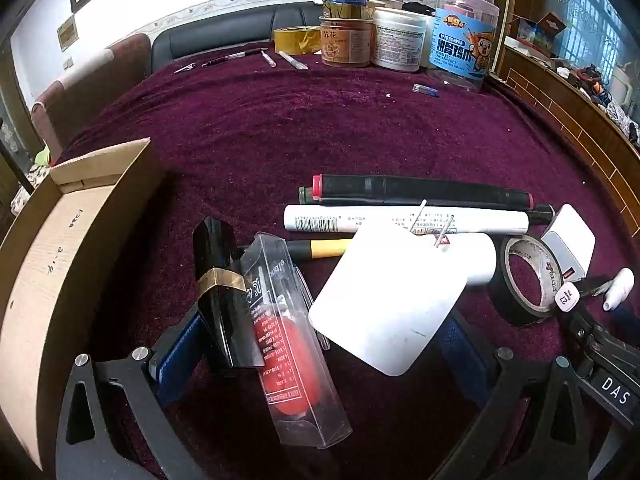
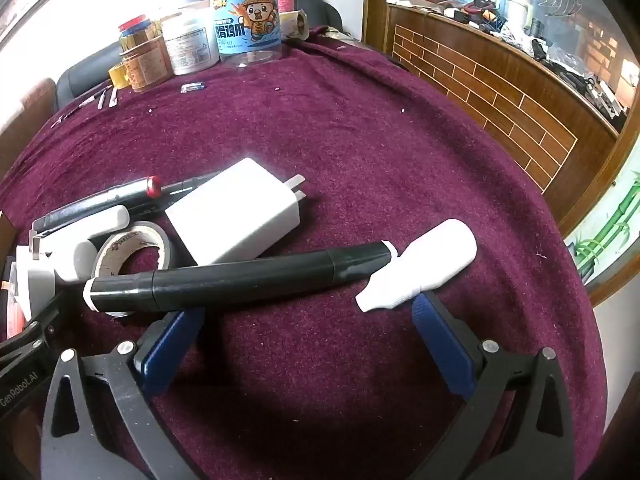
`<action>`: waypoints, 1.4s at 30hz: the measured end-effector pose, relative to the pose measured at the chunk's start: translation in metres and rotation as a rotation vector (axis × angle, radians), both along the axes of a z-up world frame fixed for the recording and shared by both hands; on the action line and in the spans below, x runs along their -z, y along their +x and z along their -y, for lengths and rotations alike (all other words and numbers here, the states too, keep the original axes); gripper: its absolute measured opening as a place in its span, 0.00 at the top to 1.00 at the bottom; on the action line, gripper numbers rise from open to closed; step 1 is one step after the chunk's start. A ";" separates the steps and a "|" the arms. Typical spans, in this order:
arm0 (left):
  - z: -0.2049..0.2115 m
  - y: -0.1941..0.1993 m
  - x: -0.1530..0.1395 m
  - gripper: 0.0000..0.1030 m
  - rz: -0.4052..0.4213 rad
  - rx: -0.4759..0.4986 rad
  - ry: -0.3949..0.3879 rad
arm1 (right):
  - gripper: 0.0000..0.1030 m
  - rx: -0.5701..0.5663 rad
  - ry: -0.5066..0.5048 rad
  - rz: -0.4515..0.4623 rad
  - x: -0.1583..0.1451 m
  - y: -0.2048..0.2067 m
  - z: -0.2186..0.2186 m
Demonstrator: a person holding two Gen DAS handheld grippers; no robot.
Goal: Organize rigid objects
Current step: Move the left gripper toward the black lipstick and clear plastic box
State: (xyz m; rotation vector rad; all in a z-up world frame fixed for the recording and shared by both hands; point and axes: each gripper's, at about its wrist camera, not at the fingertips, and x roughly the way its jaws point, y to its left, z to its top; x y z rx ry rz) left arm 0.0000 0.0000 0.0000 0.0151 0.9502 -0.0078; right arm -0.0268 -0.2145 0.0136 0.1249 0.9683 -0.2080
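My left gripper (image 1: 320, 356) hangs open over a pile on the purple cloth. Between its blue pads lie a black case with a gold band (image 1: 220, 292), a clear box with a red item inside (image 1: 288, 344) and a flat white plug (image 1: 388, 300). An open cardboard box (image 1: 60, 260) stands at the left. My right gripper (image 2: 308, 344) is open too, holding nothing. Just past its fingertips lie a black marker (image 2: 240, 280) and a small white bottle (image 2: 420, 268). Behind them are a white charger (image 2: 240, 220) and a roll of black tape (image 2: 128, 256).
More markers (image 1: 420, 188) and a white tube (image 1: 400, 220) lie behind the pile. Jars (image 1: 464, 32), a white tub (image 1: 400, 40), yellow tape (image 1: 296, 40) and craft knives (image 1: 292, 60) line the far edge. A brick-pattern wooden counter (image 2: 500, 100) runs along the right.
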 end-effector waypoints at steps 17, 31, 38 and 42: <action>0.000 0.000 0.000 0.01 -0.001 0.000 0.000 | 0.00 0.000 0.000 0.003 -0.001 0.000 0.000; 0.000 0.000 0.000 0.01 -0.004 0.006 0.000 | 0.00 -0.006 0.004 0.003 -0.003 0.000 0.002; -0.005 -0.009 -0.003 0.01 -0.039 0.120 0.005 | 0.00 -0.063 0.024 -0.067 -0.005 0.007 0.005; -0.003 -0.016 -0.005 0.01 -0.033 0.109 0.011 | 0.00 -0.078 0.020 -0.066 -0.005 0.001 0.005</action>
